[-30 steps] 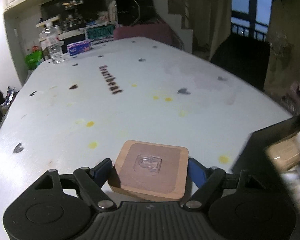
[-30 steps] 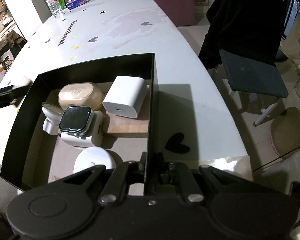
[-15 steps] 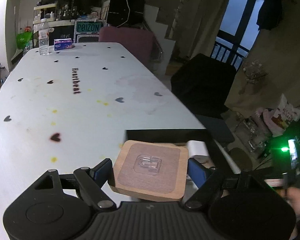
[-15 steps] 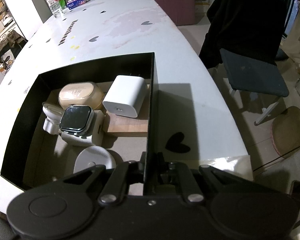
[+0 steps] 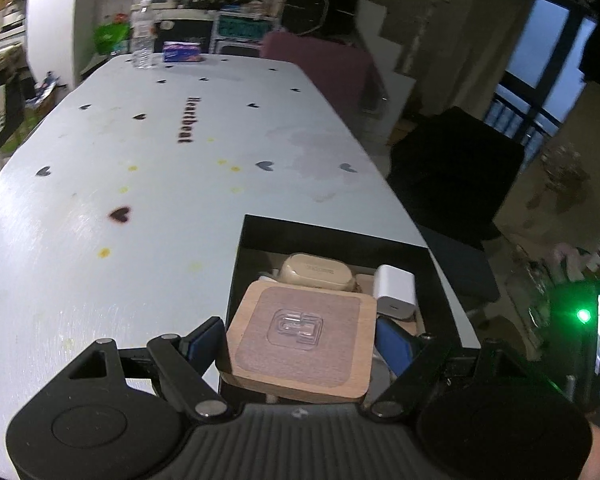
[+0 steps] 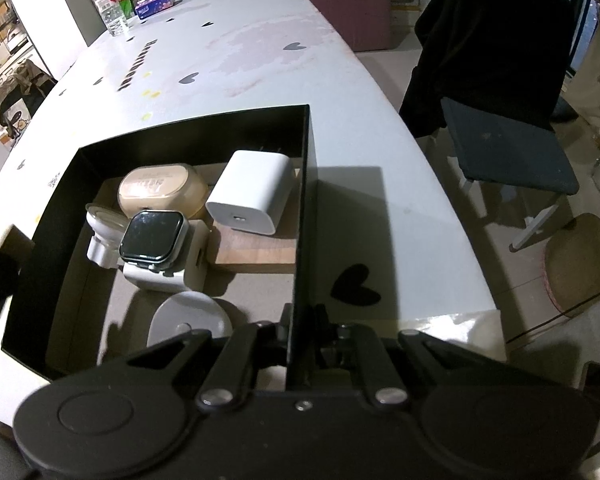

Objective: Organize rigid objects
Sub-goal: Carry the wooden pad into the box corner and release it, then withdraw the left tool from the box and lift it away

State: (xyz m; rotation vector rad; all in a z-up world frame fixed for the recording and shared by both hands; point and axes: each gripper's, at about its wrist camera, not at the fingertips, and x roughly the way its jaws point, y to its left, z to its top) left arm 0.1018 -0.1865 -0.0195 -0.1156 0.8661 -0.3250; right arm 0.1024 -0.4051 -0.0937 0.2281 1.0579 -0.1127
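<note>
Left wrist view shows the left gripper (image 5: 300, 342) with its jaws clamped on the 2 side edges of a wooden coaster (image 5: 300, 342), held flat between them and above the near-left corner of the black box (image 5: 332, 230). To finish well, I'd lower it level onto bare floor, clear of the tan case (image 5: 318, 272) and white charger (image 5: 394, 290) just ahead of the jaws. Right gripper (image 6: 302, 334) pinches the box's right wall narrowly, steadying it on the table (image 5: 140, 200).
</note>
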